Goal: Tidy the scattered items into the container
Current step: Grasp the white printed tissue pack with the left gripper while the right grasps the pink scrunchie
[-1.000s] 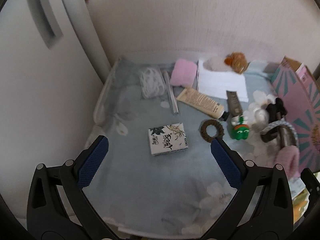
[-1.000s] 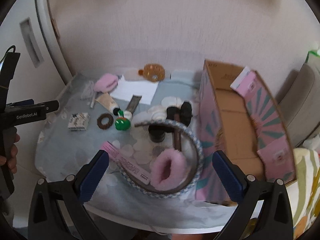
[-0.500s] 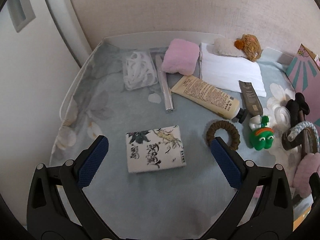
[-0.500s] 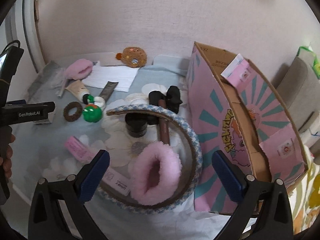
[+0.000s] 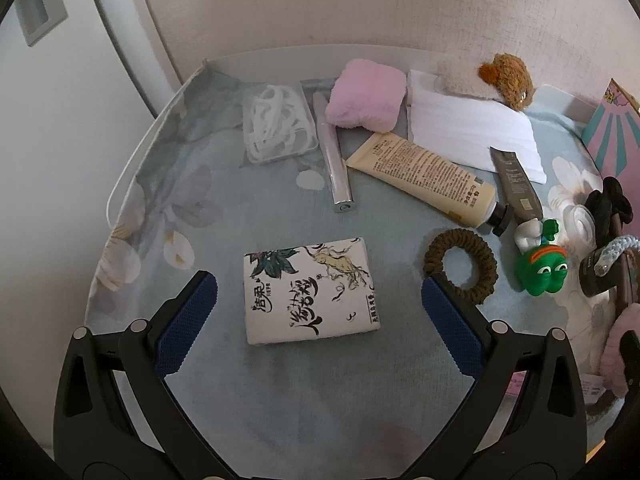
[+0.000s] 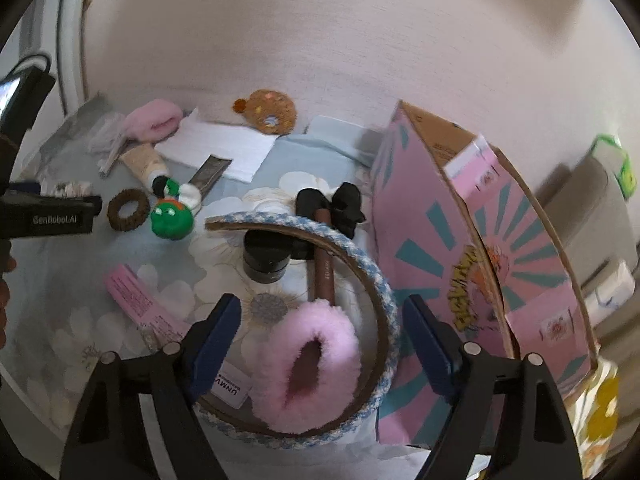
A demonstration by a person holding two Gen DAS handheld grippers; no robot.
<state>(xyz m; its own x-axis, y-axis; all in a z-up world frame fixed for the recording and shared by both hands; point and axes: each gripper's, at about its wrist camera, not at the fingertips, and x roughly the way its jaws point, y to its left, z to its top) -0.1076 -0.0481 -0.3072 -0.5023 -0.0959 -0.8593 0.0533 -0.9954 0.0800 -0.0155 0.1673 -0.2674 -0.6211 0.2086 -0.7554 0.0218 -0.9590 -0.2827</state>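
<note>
My left gripper (image 5: 318, 322) is open, its blue pads either side of a white tissue pack (image 5: 308, 290) with black calligraphy that lies flat on the cloth. My right gripper (image 6: 320, 344) is open around a fluffy pink scrunchie (image 6: 306, 364) that lies inside a blue-and-white braided headband (image 6: 384, 320). The pink and teal cardboard box (image 6: 460, 248) stands open just right of the headband. A brown scrunchie (image 5: 460, 266), a green frog toy (image 5: 540, 268) and a cream tube (image 5: 424, 178) lie to the right of the tissue pack.
On the flowered cloth also lie a pink towel (image 5: 366, 98), a white pad (image 5: 472, 136), a silver tube (image 5: 334, 168), a bag of white loops (image 5: 276, 122), a teddy clip (image 5: 506, 78), a black jar (image 6: 266, 258), a black bow (image 6: 332, 206) and a pink packet (image 6: 140, 304). Walls stand behind and to the left.
Both grippers have moved forward and down. The tissue pack now sits between the left fingers, and the pink scrunchie between the right fingers. Nothing has been picked up.
</note>
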